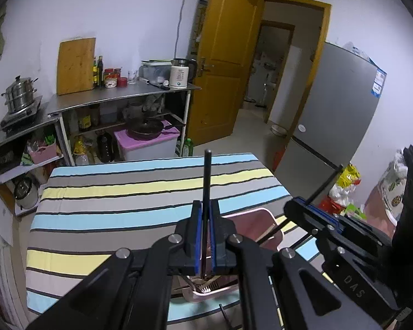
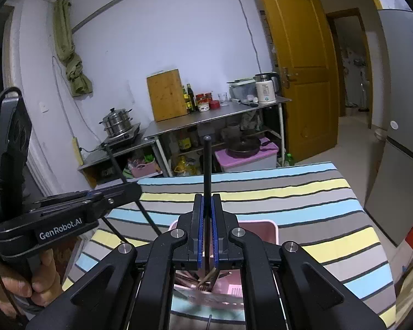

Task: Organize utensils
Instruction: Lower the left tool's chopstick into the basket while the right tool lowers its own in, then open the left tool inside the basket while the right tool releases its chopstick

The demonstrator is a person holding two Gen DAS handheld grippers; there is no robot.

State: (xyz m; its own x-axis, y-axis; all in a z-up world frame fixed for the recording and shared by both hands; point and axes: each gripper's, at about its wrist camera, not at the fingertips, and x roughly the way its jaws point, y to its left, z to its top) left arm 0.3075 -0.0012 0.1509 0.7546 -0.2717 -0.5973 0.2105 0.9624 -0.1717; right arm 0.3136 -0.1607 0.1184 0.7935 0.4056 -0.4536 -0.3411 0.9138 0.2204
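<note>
My left gripper (image 1: 205, 214) is shut on a black chopstick (image 1: 207, 176) that stands upright above a pink basket (image 1: 257, 220). My right gripper (image 2: 206, 209) is shut on another black chopstick (image 2: 206, 165), also upright over the pink basket (image 2: 261, 227). The basket sits on the striped tablecloth (image 1: 124, 192) and holds several utensils (image 2: 203, 277), partly hidden by the grippers. The right gripper shows in the left wrist view (image 1: 300, 205) with its chopstick (image 1: 326, 183). The left gripper shows in the right wrist view (image 2: 126, 189) with its chopstick (image 2: 115, 162).
A steel counter (image 1: 118, 97) with a cutting board (image 1: 75, 66), bottles and a kettle (image 1: 180, 74) stands behind the table. A pot (image 1: 19, 96) sits on a stove. A yellow door (image 1: 228, 63) is open. A fridge (image 1: 341, 104) stands at the right.
</note>
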